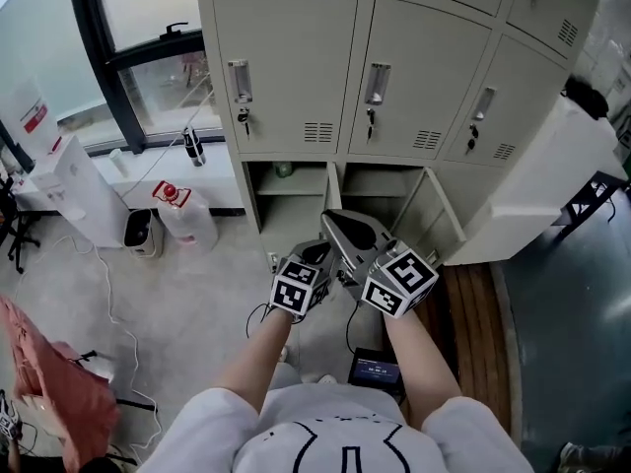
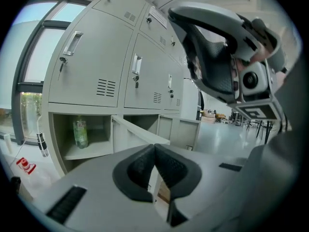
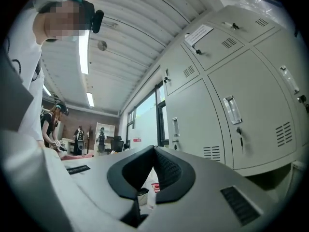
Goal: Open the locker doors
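Both grippers nearest, at 6 o'clock. Left gripper (image 2: 154, 149): jaws pressed together, nothing between. Right gripper (image 3: 153, 151): jaws together too, empty, pointing slightly upward. I note middle-row locker doors (image 1: 286, 67) at 12 o'clock shut, keys (image 1: 244, 119) hanging. Bottom-row doors (image 1: 537, 180) at 1 to 3 o'clock stand open; green bottle (image 2: 80, 132) upright in leftmost bottom compartment (image 1: 296, 205).

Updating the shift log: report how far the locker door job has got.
Done: the bottom row doors stand open. In hand: nothing; the left gripper and right gripper are both shut and empty. Left: the middle row doors are closed, and so is the row above.
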A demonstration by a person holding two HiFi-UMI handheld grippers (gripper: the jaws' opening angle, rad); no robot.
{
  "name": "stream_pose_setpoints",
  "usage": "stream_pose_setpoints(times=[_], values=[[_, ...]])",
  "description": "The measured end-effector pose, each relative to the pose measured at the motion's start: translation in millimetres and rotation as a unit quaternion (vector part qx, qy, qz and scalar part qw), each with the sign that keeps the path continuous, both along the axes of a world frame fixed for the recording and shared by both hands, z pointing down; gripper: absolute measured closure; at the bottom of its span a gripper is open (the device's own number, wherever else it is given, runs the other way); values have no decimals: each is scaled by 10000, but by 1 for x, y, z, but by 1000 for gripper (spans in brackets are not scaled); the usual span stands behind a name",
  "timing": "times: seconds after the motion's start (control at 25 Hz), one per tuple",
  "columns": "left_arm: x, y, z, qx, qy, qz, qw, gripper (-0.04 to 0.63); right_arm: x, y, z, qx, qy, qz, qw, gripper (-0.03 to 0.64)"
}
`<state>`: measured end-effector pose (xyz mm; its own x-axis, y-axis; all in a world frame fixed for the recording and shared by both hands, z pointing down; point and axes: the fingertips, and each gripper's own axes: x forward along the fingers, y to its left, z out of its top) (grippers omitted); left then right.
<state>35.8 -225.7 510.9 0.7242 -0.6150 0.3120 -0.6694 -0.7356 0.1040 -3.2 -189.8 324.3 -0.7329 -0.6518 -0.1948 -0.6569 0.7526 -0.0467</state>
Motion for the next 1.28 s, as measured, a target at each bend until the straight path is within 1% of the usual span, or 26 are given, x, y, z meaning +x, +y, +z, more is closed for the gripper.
stream_pose_setpoints(times=[0.16,0.24,0.32,0.4,0.52,0.68,0.8,1.0,1.16,1.24,1.28], values=[[0,-8,-5,60,-21,114,9999,578,-21,-9,-34,333,339,-106,9988,611],[-7,-17,-12,130,0,107,9999,578,-34,-15,-48,456,555,-150,9973,609],[-18,-27,-25,246,56,70,9997,578,-47,-22,-61,512,649,-140,9965,609],[-33,-39,-40,381,109,1,9992,578,-58,-33,-75,598,620,-74,9963,609],[-62,-59,-60,533,191,-152,9983,578,-74,-52,-92,778,640,159,9948,609],[-103,-89,-88,666,510,-432,9955,578,-100,-79,-108,948,813,321,9916,609],[-136,-112,-109,791,691,-671,9922,578,-116,-104,-114,931,889,421,9908,609],[-189,-143,-135,1063,779,-988,9863,578,-127,-151,-116,758,735,1021,9892,607],[-225,-161,-145,1163,826,-1128,9833,578,-142,-184,-107,515,758,1177,9888,603],[-239,-166,-146,1175,835,-1149,9829,578,-149,-198,-102,400,800,1220,9885,586],[-245,-169,-148,1183,848,-1143,9827,578,-152,-205,-99,330,822,1248,9882,547]])
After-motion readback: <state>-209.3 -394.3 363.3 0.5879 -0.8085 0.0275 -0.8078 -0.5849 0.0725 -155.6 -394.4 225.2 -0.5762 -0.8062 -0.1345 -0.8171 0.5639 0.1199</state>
